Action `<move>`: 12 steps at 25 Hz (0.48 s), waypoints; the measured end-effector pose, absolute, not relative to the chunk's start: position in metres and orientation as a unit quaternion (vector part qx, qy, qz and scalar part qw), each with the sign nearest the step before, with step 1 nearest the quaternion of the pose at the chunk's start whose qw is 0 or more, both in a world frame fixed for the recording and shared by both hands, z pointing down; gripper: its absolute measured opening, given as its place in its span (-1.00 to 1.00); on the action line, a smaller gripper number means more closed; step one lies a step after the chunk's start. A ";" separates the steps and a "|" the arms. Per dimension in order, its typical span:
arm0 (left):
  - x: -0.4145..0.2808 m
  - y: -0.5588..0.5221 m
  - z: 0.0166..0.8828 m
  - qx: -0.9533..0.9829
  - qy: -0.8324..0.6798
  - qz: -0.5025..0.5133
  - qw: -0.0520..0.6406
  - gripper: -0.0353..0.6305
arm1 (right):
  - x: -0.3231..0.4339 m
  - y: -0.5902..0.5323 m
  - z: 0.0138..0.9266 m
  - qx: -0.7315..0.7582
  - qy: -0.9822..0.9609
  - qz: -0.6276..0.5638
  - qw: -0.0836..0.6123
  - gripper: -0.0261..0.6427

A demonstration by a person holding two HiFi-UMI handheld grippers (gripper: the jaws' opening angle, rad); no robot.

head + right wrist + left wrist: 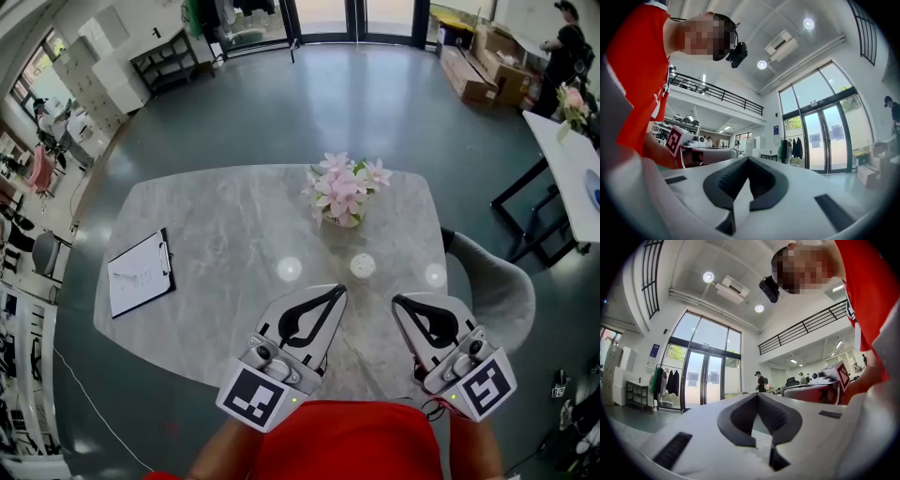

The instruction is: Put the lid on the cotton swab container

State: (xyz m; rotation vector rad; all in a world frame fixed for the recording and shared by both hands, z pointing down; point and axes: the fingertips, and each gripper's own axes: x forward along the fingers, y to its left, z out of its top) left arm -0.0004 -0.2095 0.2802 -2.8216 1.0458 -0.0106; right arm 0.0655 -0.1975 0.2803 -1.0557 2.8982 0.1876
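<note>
A small round white cotton swab container (363, 266) stands on the grey marble table (216, 216), just in front of a vase of pink flowers (343, 192). Two bright round patches lie either side of it (289, 269) (434, 276); I cannot tell whether either is a lid or a light's reflection. My left gripper (339, 291) and right gripper (397, 301) hover over the table's near edge, pointing at the container and short of it. Both are shut with nothing between the jaws, as the left gripper view (757, 394) and the right gripper view (747, 159) show.
A clipboard with paper (141, 274) lies at the table's left. A grey chair (492, 286) stands at the right edge. Farther right is a white table (567, 178), with cardboard boxes (483, 66) and a person (567, 47) at the back.
</note>
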 end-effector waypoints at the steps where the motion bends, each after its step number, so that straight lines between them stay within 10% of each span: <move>1: 0.000 -0.209 0.281 -0.936 0.347 -0.004 0.065 -0.87 | 0.066 -0.198 0.280 -0.341 0.938 0.059 0.026 -0.87; 12: -0.001 -0.208 0.280 -0.936 0.346 -0.005 0.062 -0.87 | 0.067 -0.201 0.272 -0.351 0.934 0.050 0.041 -0.87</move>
